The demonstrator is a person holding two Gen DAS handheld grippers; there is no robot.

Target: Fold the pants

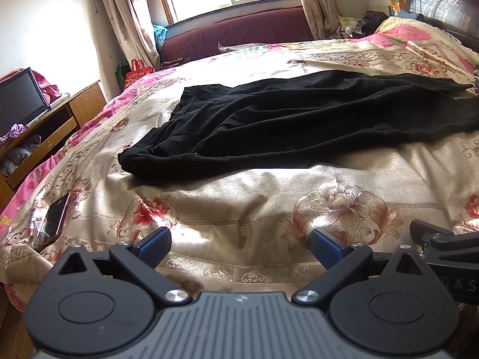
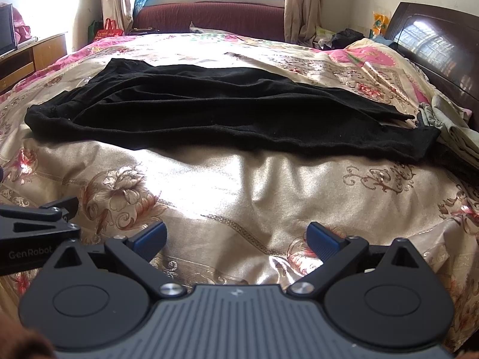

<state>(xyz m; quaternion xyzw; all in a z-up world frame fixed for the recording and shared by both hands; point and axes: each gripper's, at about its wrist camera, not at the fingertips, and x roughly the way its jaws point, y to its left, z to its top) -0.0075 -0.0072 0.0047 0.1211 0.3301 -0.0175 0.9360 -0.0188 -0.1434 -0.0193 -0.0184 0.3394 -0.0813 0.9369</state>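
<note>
Black pants (image 1: 299, 119) lie spread across the floral bedspread (image 1: 239, 197), waist to the left, legs running right. In the right wrist view the pants (image 2: 209, 110) stretch across the middle of the bed, leg ends at the right. My left gripper (image 1: 239, 242) is open and empty, held over the near part of the bed, short of the pants. My right gripper (image 2: 236, 237) is open and empty, also short of the pants. The two grippers are side by side; the right gripper shows at the left view's right edge (image 1: 443, 248).
A phone (image 1: 55, 218) lies on the bed at the near left. A TV (image 1: 21, 101) on a wooden cabinet stands left of the bed. A dark headboard (image 2: 434, 48) is at the right, with folded cloth (image 2: 449, 125) near the leg ends. A red sofa (image 2: 209, 18) stands under the window.
</note>
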